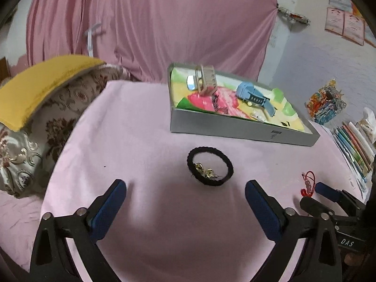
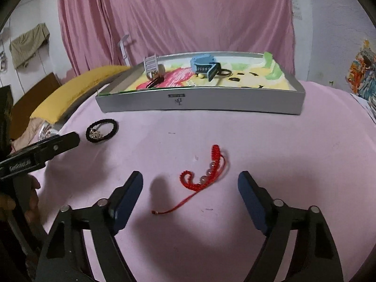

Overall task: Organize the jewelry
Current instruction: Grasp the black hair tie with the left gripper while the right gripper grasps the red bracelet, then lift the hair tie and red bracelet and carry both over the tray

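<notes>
A black hair tie point(image 1: 205, 150) lies on the pink cloth with a small gold piece point(image 1: 206, 173) inside its ring. My left gripper point(image 1: 185, 184) stands open just short of it, nothing between the pads. A red braided bracelet point(image 2: 212, 164) with pale beads lies between the fingers of my right gripper point(image 2: 190, 176), which is open and clear of it on both sides. Behind stands a grey box point(image 2: 199, 104) holding a blue watch point(image 2: 203, 64), a pale hair clip point(image 2: 151, 64) and small dark rings.
A yellow cushion point(image 1: 35, 87) on a floral pillow point(image 1: 47, 136) sits at the table's left. Pens and booklets point(image 1: 352, 141) lie at the right edge. A pink curtain point(image 2: 176, 16) hangs behind the box. The other gripper's finger point(image 2: 58, 142) reaches in from the left.
</notes>
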Demonstrator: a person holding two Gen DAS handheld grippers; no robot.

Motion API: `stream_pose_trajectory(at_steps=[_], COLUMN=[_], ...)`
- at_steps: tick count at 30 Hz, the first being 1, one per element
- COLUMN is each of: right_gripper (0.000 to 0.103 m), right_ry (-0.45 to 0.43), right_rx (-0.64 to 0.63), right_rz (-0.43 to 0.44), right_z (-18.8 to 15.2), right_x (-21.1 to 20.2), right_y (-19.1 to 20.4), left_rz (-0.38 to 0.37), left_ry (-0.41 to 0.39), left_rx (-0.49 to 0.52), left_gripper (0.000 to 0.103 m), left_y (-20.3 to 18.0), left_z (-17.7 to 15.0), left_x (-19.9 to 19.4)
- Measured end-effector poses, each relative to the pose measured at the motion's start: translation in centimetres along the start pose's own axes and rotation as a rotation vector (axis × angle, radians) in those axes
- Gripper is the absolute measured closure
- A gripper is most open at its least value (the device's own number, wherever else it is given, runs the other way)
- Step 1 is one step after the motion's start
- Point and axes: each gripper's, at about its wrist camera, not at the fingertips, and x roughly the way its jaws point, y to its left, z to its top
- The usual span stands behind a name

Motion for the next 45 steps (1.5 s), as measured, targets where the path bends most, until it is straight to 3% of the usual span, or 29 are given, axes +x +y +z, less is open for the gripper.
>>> stream_pose_trajectory(at_steps=[3,14,16,28,41,43,45], right_gripper=[0.044,0.073,0.082,0.087,0.087,0.096,0.096], right_ry=[0.015,0.024,0.025,0.028,0.009,0.007,0.004], right_rx=[-0.010,-0.026,-0.029,-0.028,0.015,0.011,0.011], right_rz=[0.009,0.040,0.048,0.091,0.146,0.143,0.150], right_z=[0.4,1.0,1.1,1.2,0.5,0.4,0.2], right_x=[0.2,0.8,0.9,1.4,1.2,1.2,1.1], right_y=[0.7,1.9,2.1,2.6,1.9,1.9,1.8], left_rz=[-0.023,-0.109,-0.110,-0.124,-0.162,-0.167,-0.178], left_ry=[0.022,0.074,0.076,0.071,-0.013,-0.025,-0.036], left_rx=[-0.014,-0.022,-0.021,-0.016,0.042,0.050,0.063], left_gripper=[0.015,0.052,0.058,0.093,0.097,0.097,0.097], left_y=[0.4,0.3,0.2,-0.3,-2.0,-2.5,-3.0], left_z=[0.6,2.4,2.6,2.7,1.2,0.9,0.4], left_x=[0.7,2.6,2.8,2.9,-0.6,-1.1,-1.7])
